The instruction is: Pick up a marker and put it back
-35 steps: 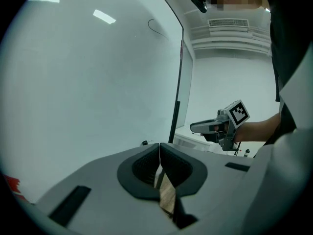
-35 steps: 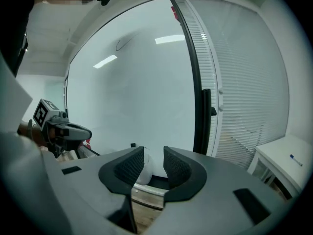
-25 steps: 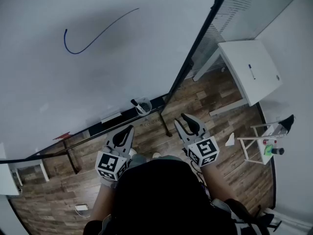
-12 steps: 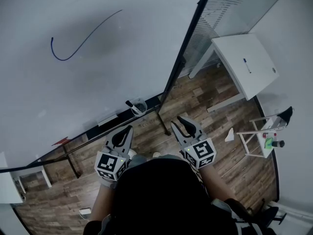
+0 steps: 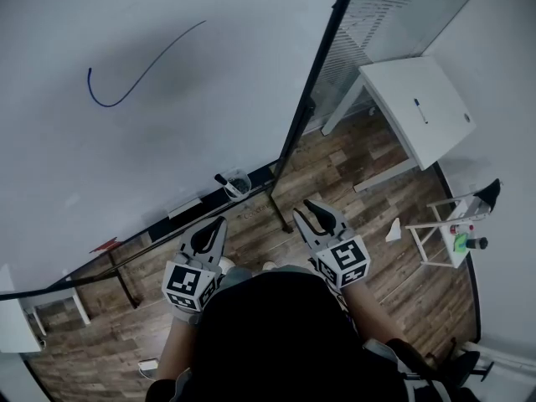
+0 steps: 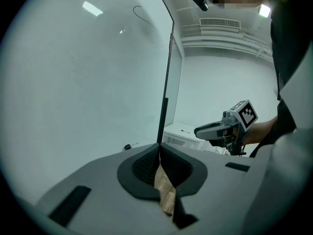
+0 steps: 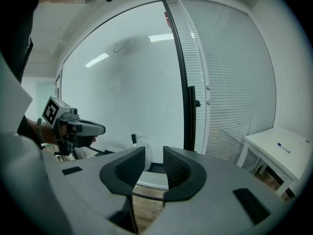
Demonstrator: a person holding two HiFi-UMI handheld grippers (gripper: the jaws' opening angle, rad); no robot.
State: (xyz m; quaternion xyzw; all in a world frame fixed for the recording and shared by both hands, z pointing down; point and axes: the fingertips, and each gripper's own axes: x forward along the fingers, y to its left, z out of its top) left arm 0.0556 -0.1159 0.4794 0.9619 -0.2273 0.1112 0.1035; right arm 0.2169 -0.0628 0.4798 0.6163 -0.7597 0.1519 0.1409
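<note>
Right claw (image 7: 154, 164): jaws apart, just been closing, nothing between them; left claw (image 6: 159, 151): closed, empty; marker (image 5: 223, 177): upright in cup (image 5: 242, 184) on whiteboard (image 5: 167, 141) ledge, well apart from both, so either pick-up pending or return made.

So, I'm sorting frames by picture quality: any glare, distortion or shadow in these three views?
Head view: heavy wide-angle bending, the whiteboard has a black frame that curves, and its surface shows a soft grey shadow. Left gripper view: round dark vignette, ceiling lights reflected as bright streaks on the board. Right gripper view: similar streaks, blinds bowed.
</note>
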